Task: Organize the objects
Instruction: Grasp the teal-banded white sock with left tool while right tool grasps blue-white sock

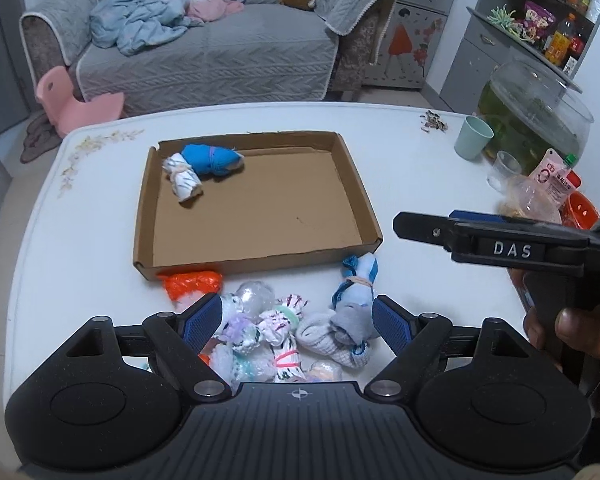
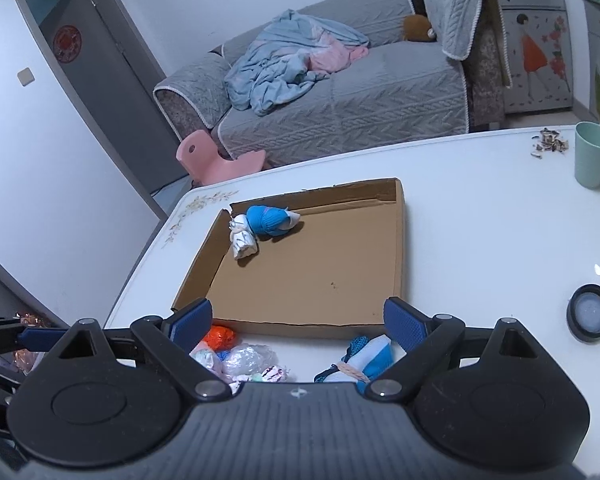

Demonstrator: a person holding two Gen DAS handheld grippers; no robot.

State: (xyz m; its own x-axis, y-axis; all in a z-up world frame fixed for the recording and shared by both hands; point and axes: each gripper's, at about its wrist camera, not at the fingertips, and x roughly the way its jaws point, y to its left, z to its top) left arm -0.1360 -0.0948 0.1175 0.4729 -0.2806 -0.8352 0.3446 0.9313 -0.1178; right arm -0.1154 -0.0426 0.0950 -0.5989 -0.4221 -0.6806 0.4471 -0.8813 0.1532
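A shallow cardboard tray (image 1: 356,184) lies on the white table (image 1: 80,240). In its far left corner a blue sock roll (image 1: 210,160) rests against a white striped roll (image 1: 184,178). In front of the tray lies a heap of bundles: an orange one (image 1: 188,284), a clear plastic one (image 1: 256,300), a striped one (image 1: 282,328), a grey one (image 1: 340,332) and a blue-white one (image 1: 358,280). My left gripper (image 1: 298,316) hangs open above the heap, gripping nothing. My right gripper (image 2: 298,316) is open and empty over the tray's near edge, with the blue-white bundle (image 2: 368,360) just under its right finger.
A green cup (image 1: 473,138), a glass fish bowl (image 1: 540,112), a clear cup (image 1: 506,168) and snack bags (image 1: 548,184) crowd the table's right side. Seed shells (image 2: 548,144) and a round black compact (image 2: 590,316) lie there too. A grey sofa (image 1: 220,48) stands beyond.
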